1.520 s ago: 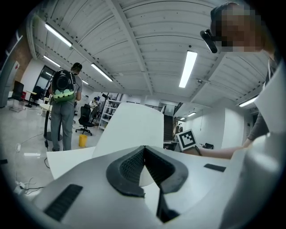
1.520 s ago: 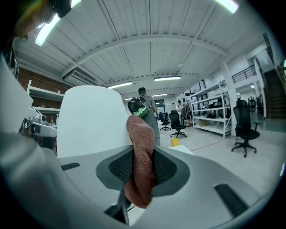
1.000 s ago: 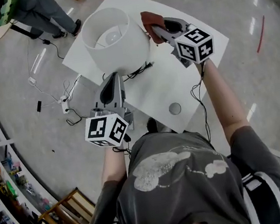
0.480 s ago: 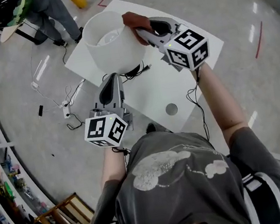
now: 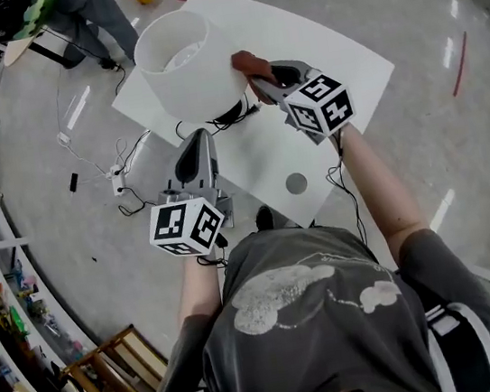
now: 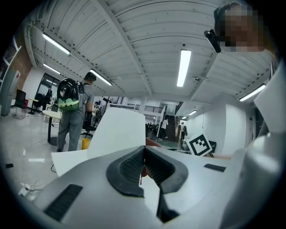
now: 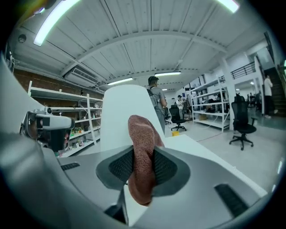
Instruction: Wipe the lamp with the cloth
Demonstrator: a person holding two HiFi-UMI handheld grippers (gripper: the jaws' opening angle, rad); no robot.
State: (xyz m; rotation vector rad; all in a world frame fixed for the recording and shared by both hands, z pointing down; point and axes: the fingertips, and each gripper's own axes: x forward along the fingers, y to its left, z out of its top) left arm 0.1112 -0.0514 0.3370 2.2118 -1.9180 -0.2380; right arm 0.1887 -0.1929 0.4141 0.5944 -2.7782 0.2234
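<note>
A lamp with a white drum shade (image 5: 184, 63) stands at the back left of the white table (image 5: 333, 49). My right gripper (image 5: 256, 77) is shut on a reddish-brown cloth (image 5: 246, 61), (image 7: 143, 154), and the cloth's tip rests against the shade's (image 7: 127, 114) right side. My left gripper (image 5: 193, 143) hangs near the table's left edge, just in front of the lamp, with its jaws pressed together and nothing between them. In the left gripper view the shade (image 6: 118, 132) rises straight ahead of the left gripper (image 6: 144, 159).
A black cable (image 5: 246, 108) trails from the lamp's foot across the table. A round grey disc (image 5: 296, 183) sits near the table's front edge. Cables and a power strip (image 5: 114, 175) lie on the floor at left. A person with a green backpack (image 6: 71, 96) stands beyond the table.
My right gripper has moved left and down with the cloth, from beside the shade's upper rim to its lower right side. The left gripper has stayed put.
</note>
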